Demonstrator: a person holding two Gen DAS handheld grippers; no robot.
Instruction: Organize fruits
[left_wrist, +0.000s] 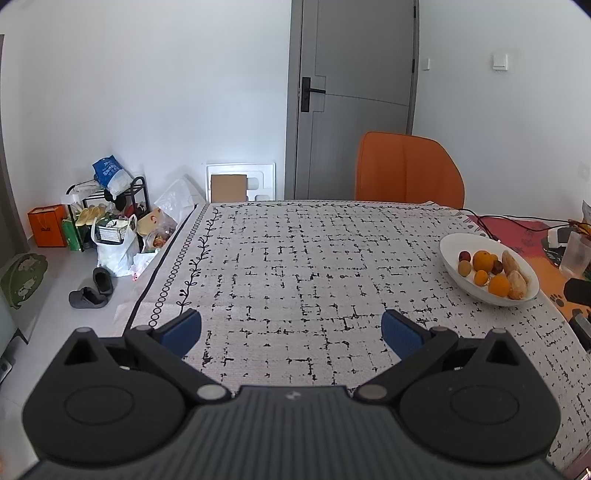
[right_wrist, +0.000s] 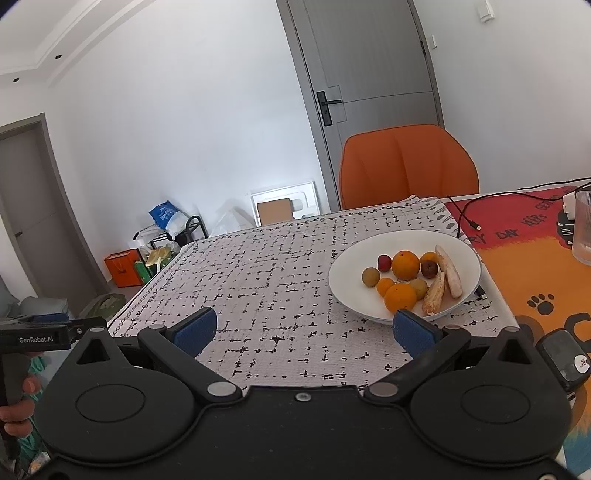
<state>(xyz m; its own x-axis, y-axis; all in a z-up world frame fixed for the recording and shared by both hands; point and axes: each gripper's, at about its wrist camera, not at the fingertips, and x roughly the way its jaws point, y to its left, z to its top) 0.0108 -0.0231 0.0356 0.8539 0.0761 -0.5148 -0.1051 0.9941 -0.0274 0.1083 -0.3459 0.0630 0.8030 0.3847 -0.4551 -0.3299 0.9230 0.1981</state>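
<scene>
A white bowl (right_wrist: 351, 291) sits on the patterned tablecloth (right_wrist: 277, 280) at the right. It holds oranges (right_wrist: 405, 264), small green and dark red fruits (right_wrist: 371, 276) and two pale long pieces (right_wrist: 448, 271). My right gripper (right_wrist: 304, 328) is open and empty, just in front of and left of the bowl. My left gripper (left_wrist: 291, 330) is open and empty above the cloth, with the bowl (left_wrist: 452, 258) far to its right. The left gripper's body also shows at the left edge of the right wrist view (right_wrist: 37, 336).
An orange chair (left_wrist: 408, 168) stands behind the table's far edge. A glass (right_wrist: 583, 225), a black cable (right_wrist: 465, 214) and a charger lie on the colourful mat (right_wrist: 535, 266) to the right. Bags, a rack and slippers (left_wrist: 92, 291) clutter the floor at the left.
</scene>
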